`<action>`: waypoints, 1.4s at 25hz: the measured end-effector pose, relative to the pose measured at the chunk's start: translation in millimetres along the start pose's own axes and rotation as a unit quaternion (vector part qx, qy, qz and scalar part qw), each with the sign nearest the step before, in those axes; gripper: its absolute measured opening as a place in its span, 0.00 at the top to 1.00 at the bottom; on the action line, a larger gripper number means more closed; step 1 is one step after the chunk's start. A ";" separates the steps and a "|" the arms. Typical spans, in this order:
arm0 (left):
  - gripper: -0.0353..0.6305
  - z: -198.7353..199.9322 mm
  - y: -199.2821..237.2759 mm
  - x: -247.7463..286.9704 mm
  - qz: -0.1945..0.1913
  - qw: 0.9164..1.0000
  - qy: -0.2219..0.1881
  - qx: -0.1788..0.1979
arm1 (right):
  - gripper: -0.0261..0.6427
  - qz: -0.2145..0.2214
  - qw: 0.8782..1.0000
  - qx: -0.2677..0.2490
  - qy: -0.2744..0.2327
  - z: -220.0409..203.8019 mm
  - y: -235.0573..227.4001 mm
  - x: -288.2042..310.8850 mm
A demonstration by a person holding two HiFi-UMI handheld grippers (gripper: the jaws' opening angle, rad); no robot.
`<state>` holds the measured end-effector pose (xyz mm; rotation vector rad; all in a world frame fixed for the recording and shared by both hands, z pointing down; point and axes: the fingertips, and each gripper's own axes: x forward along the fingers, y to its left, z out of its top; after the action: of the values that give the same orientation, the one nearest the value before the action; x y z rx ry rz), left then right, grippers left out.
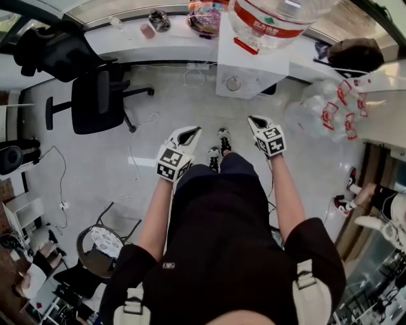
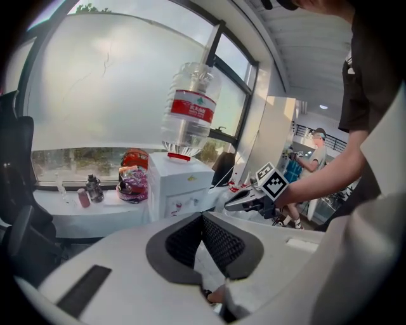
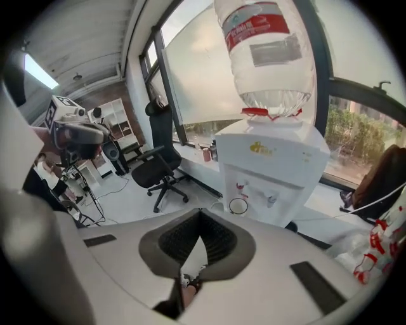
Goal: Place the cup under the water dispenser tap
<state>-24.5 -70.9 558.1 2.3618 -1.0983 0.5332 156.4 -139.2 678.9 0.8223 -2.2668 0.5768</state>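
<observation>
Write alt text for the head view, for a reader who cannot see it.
Seen from above, a person holds two white two-jaw grippers, left gripper and right gripper, both shut and empty, facing a white boxy water dispenser topped by a clear plastic bottle. A black office chair stands at left.

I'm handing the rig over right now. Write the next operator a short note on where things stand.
Left gripper: shut, empty, held out over the floor.
Right gripper: shut, empty, beside it.
Cup: at the dispenser's front, below the red tap, clear of both grippers.
Done: cup looks placed.
Left: probably nothing; check it sits squarely under the tap.
</observation>
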 end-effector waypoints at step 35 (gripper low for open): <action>0.95 -17.4 -64.9 -17.9 -0.091 0.995 -0.005 0.028 | 0.97 -0.077 0.994 0.011 -0.082 -20.2 86.1 -133.9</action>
<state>13.2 -13.7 546.1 2.4837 -0.8703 0.4924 185.2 -13.1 584.0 1.0790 -2.3209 0.4786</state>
